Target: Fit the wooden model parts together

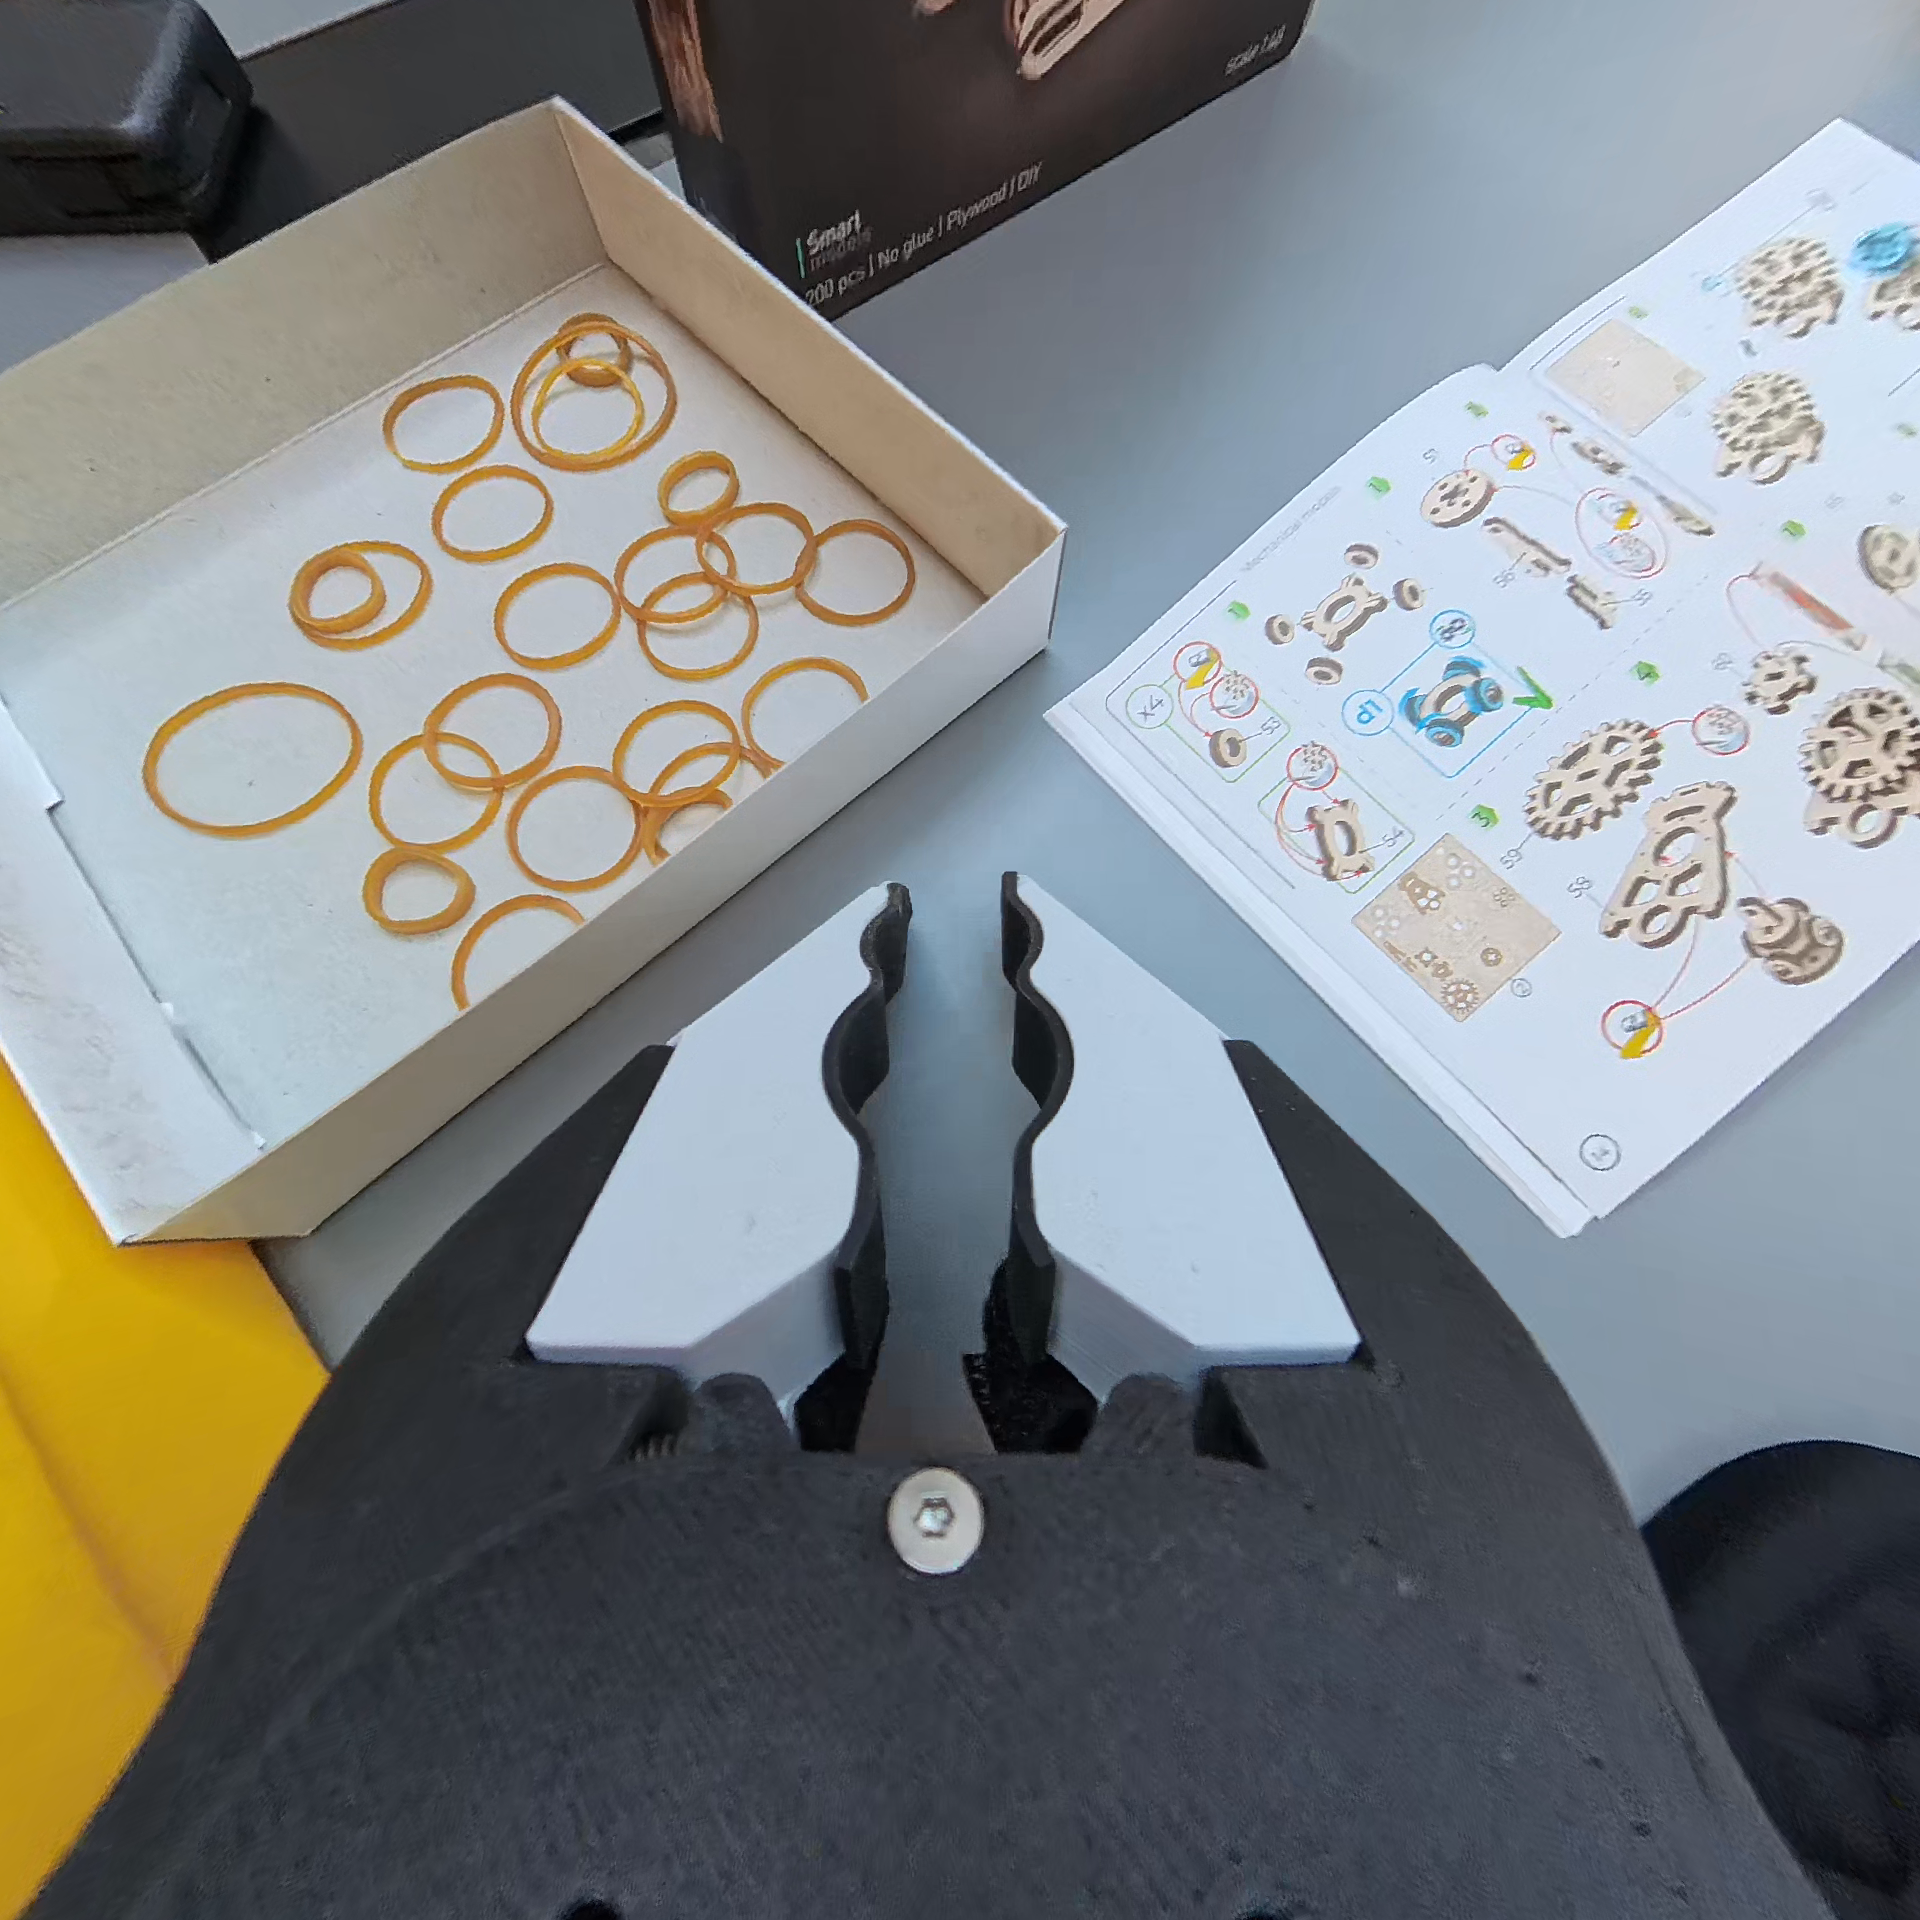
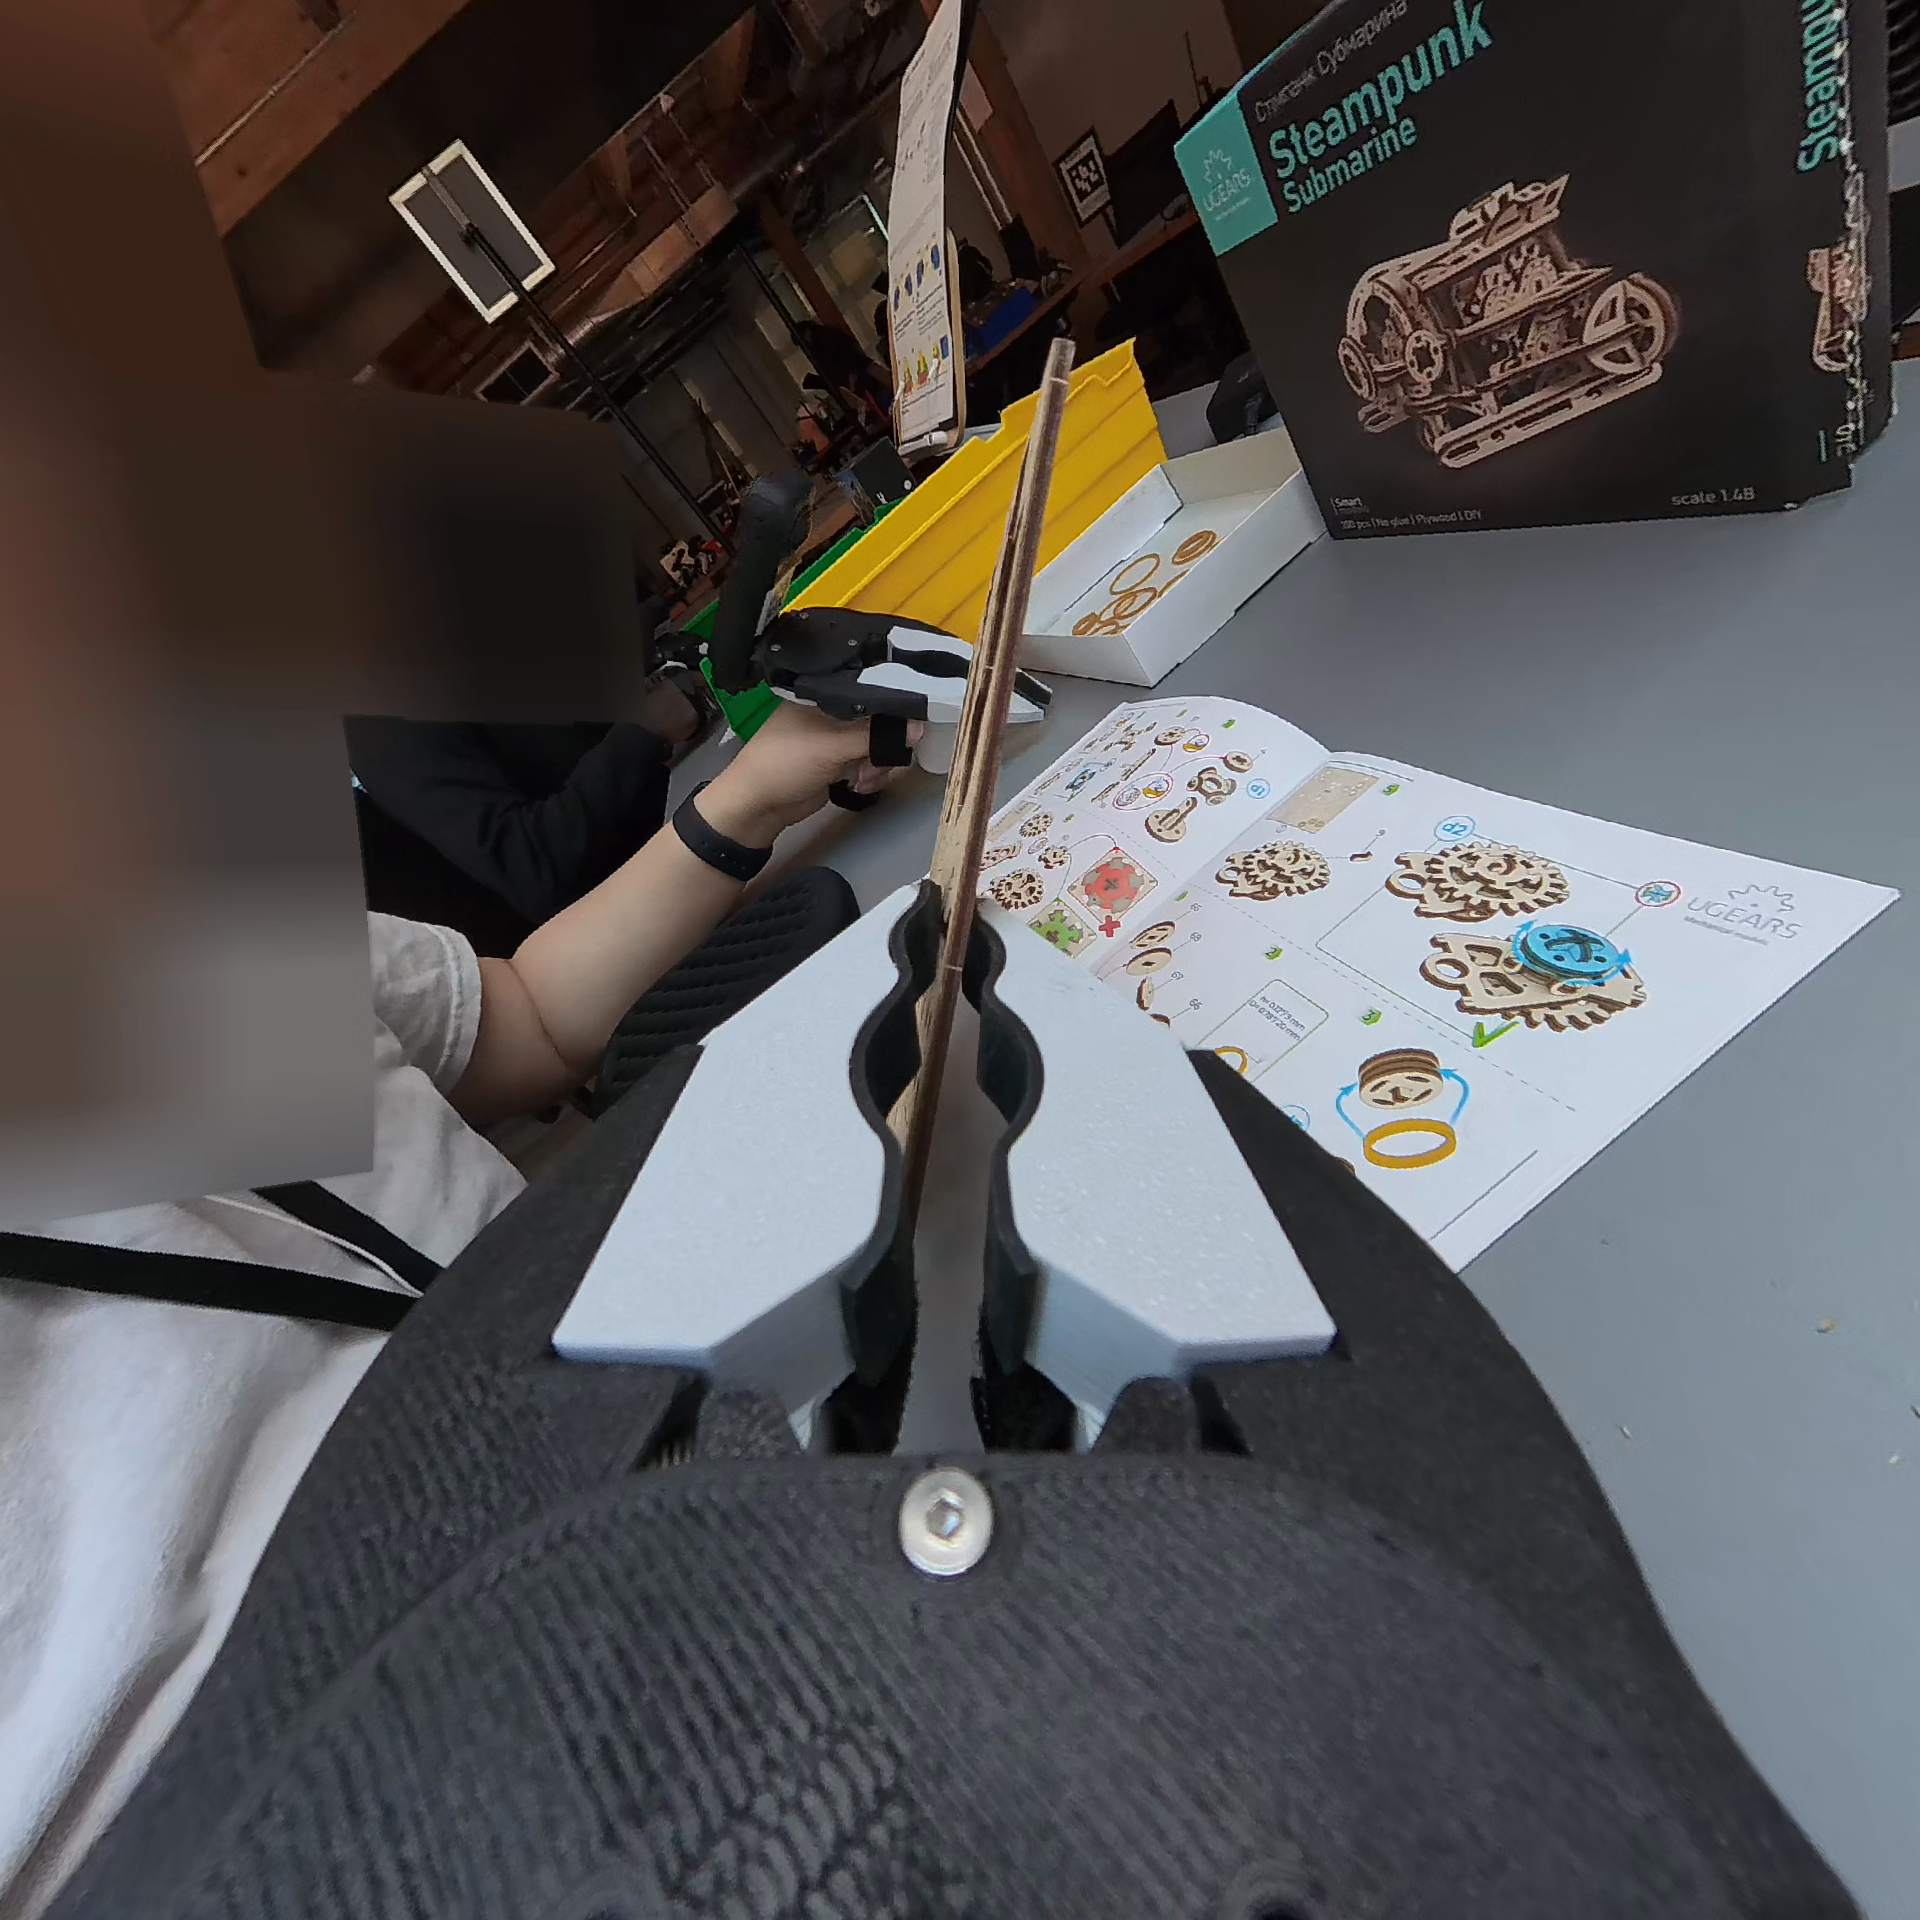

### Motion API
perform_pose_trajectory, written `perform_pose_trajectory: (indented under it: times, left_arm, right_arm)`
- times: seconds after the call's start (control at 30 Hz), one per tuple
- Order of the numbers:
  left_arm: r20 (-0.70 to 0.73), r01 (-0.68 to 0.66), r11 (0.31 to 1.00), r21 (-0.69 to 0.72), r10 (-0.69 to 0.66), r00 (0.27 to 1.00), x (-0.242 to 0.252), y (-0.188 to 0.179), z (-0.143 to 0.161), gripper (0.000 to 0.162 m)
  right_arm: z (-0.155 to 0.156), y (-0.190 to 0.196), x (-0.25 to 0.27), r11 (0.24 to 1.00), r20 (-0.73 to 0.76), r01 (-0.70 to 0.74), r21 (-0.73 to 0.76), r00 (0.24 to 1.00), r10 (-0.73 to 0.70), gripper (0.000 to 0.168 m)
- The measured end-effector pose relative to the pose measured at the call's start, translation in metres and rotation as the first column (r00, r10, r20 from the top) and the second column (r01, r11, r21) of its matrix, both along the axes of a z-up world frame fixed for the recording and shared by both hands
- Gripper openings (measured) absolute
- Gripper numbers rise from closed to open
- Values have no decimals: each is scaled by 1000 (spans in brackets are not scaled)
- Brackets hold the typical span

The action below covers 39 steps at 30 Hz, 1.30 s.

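Note:
My right gripper (image 2: 948,914) is shut on a thin wooden parts sheet (image 2: 1013,613). I see the sheet edge-on; it stands up from the jaws and leans to the right. My left gripper (image 1: 954,891) is open a little and empty, low over the grey table (image 1: 1195,436). It sits between a white tray (image 1: 1023,613) of orange rubber bands (image 1: 252,761) and the open instruction booklet (image 1: 1538,727). The left gripper also shows in the right wrist view (image 2: 997,691), partly behind the sheet, with a person's hand on it. The booklet (image 2: 1455,935) lies right of the sheet there.
The dark model kit box (image 2: 1558,281) stands at the back, also in the left wrist view (image 1: 935,135). Yellow bins (image 2: 977,509) and the white tray (image 2: 1174,613) lie behind the left gripper. A black case (image 1: 114,114) is far left. A person's arm (image 2: 603,925) reaches across. The grippers' ends are close to 35 cm from one another. My left tips are roughly 25 cm from the black case (image 1: 114,114).

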<state>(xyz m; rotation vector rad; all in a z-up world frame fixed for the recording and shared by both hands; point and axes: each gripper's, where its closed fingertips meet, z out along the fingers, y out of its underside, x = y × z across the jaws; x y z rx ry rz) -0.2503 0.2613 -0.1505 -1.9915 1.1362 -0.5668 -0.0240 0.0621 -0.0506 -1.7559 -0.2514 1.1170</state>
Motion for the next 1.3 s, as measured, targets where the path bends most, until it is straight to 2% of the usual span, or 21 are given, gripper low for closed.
perform_pose_trajectory:
  times: [0.13, 0.23, 0.37, 0.47, 0.57, 0.63, 0.77, 0.9, 1.07, 1.13, 1.2, 1.3]
  left_arm:
    - [149, 79, 997, 7, -80, 986, 17, -16, 28, 21]
    - [298, 169, 984, -55, -145, 943, 35, -39, 49, 28]
    - [585, 388, 900, -199, -208, 784, 58, -80, 83, 35]
    - [705, 523, 817, -242, -222, 674, 67, -100, 98, 40]
    - [683, 572, 779, -257, -273, 678, 74, -116, 90, 49]
    - [649, 605, 747, -275, -320, 690, 79, -128, 84, 47]
    - [589, 605, 754, -257, -374, 716, 88, -141, 76, 46]
    - [544, 630, 728, -270, -425, 724, 94, -155, 65, 44]
    - [590, 689, 667, -282, -446, 673, 93, -166, 72, 26]
    - [619, 719, 643, -265, -458, 638, 91, -171, 78, 4]
    - [645, 706, 655, -269, -422, 637, 91, -167, 84, 3]
    - [699, 717, 628, -301, -367, 614, 88, -164, 91, 1]
  right_arm:
    - [-1, 0, -7, 1000, -22, -24, -1, 999, 24, 1]
    - [-3, 0, -12, 999, -19, -38, -1, 999, 38, 1]
    - [-1, -2, -15, 999, -12, -49, 14, 999, 49, 1]
    - [3, -5, -18, 997, 1, -63, 41, 998, 63, 1]
    - [6, -7, -21, 995, 30, -70, 75, 997, 68, 1]
    - [7, -7, -21, 993, 43, -71, 90, 997, 67, 1]
    - [10, -9, -23, 991, 51, -82, 110, 996, 77, 1]
    - [13, -12, -28, 985, 65, -100, 144, 994, 92, 2]
    - [13, -13, -36, 977, 62, -131, 167, 991, 122, 1]
    - [11, -12, -39, 977, 56, -139, 162, 990, 131, 2]
    - [9, -13, -40, 977, 50, -153, 152, 988, 147, 1]
    - [0, -16, -44, 975, 69, -195, 109, 980, 188, 1]
